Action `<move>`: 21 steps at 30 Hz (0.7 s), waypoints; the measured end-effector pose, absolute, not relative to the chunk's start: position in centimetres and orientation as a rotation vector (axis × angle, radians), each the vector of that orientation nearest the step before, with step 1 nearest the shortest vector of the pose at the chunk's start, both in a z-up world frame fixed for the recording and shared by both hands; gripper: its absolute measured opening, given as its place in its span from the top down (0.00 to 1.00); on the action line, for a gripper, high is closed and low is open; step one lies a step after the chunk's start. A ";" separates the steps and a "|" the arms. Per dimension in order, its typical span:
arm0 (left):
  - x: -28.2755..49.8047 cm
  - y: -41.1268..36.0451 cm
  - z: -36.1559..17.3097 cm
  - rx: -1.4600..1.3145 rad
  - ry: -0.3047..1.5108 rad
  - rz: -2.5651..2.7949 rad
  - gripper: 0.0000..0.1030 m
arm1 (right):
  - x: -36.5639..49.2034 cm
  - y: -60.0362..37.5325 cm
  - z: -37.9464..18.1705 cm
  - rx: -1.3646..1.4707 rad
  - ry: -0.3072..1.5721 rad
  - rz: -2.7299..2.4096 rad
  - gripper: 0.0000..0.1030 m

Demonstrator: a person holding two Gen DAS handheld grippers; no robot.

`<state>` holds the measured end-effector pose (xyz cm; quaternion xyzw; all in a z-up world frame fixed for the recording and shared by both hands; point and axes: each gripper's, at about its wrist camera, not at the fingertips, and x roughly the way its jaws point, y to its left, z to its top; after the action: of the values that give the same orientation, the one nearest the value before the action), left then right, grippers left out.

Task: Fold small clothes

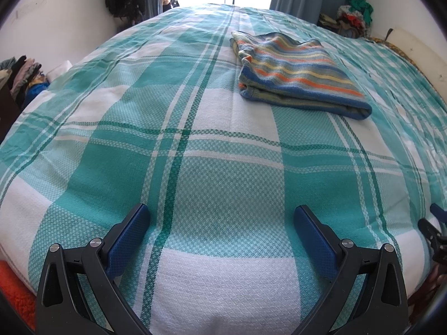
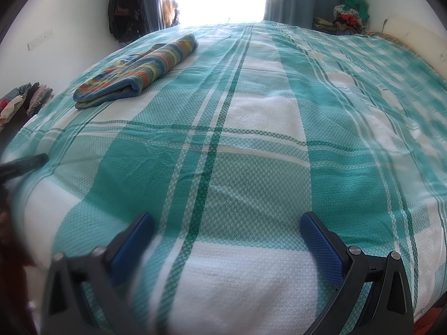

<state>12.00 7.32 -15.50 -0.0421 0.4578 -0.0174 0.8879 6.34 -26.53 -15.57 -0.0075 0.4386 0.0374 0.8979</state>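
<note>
On bed (image 1: 195, 167): folded striped garment (image 1: 296, 72); both grippers w/ jaws apart, prob. empty.

Left gripper (image 1: 222, 215): jaws spread wide, nothing held, blue pads (image 1: 314, 240) facing inward. Right gripper (image 2: 226, 223): likewise spread, empty, level alongside.

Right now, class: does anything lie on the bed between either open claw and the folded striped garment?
Nothing visible does. From the left claw to the garment, only bare plaid bedspread shows. The same goes for the right claw, with the garment ahead to its left.
</note>
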 end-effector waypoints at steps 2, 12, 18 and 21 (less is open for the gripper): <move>12.0 7.3 -15.4 -0.088 0.956 -0.036 0.01 | 6.3 -26.5 -15.5 -0.017 0.905 0.080 0.00; 11.5 7.2 -14.3 -0.125 0.984 -0.089 0.02 | 6.3 -26.4 -15.7 -0.021 0.897 0.077 0.00; 12.3 9.2 -10.2 -0.295 0.906 -0.220 0.03 | 7.1 -26.5 -13.9 0.004 0.986 0.088 0.01; 16.5 10.7 -8.2 -0.403 0.871 -0.257 0.03 | 8.1 -27.0 -10.8 0.160 0.925 0.189 0.01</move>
<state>16.46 10.67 -8.24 -0.1933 0.4180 -0.1231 0.8791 8.08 -27.04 -10.75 0.0770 0.4451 0.0909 0.8875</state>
